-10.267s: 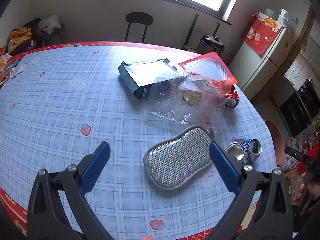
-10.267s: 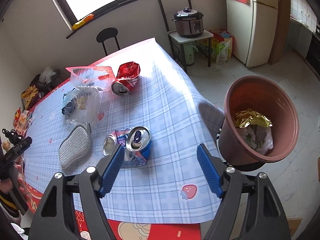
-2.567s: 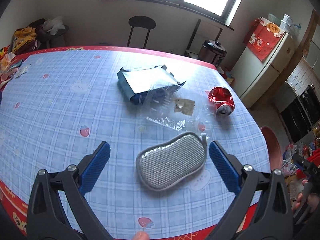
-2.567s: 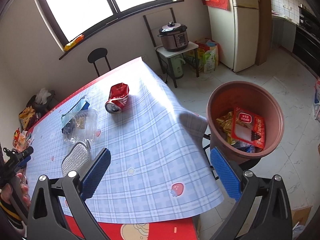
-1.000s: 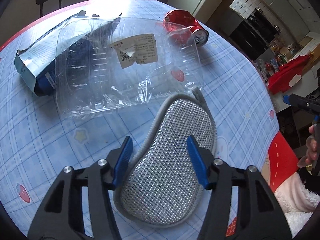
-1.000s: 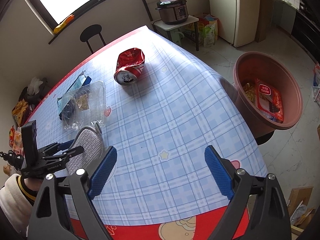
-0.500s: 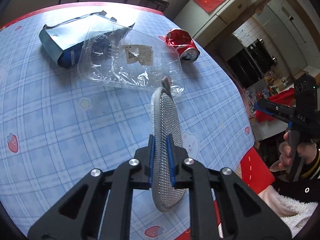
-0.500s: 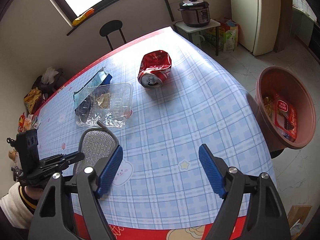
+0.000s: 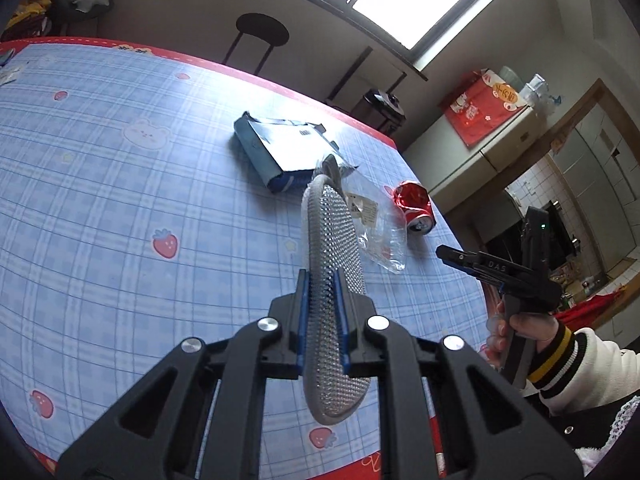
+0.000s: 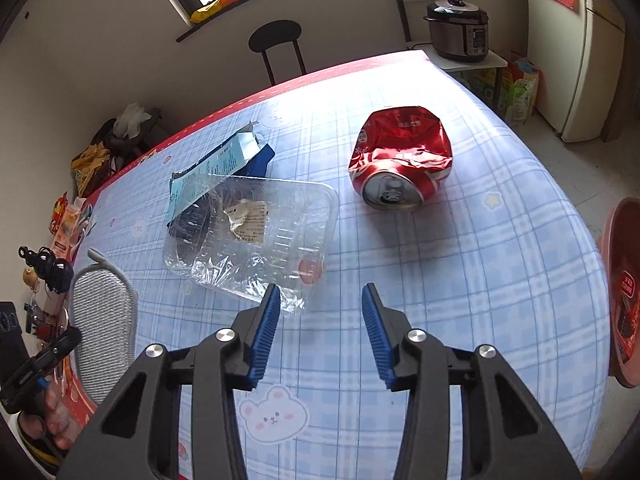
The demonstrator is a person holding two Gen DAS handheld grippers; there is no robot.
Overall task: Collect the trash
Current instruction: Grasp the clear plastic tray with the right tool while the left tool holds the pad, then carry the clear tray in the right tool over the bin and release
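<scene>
My left gripper is shut on a grey mesh scrubbing pad and holds it on edge above the table; the pad also shows in the right wrist view. My right gripper is open and empty, low over the table just before a clear plastic tray. A crushed red can lies beyond it to the right. A torn blue carton lies behind the tray. In the left wrist view I see the carton, the tray and the can.
The blue checked tablecloth covers the round table. A brown bin with trash stands off the table's right edge. A black stool and a cooker stand by the far wall. Clutter sits at the left edge.
My left gripper has lifted the pad higher and swung back from the table. My right gripper has dropped closer to the tray and can, with its jaws narrower than before.
</scene>
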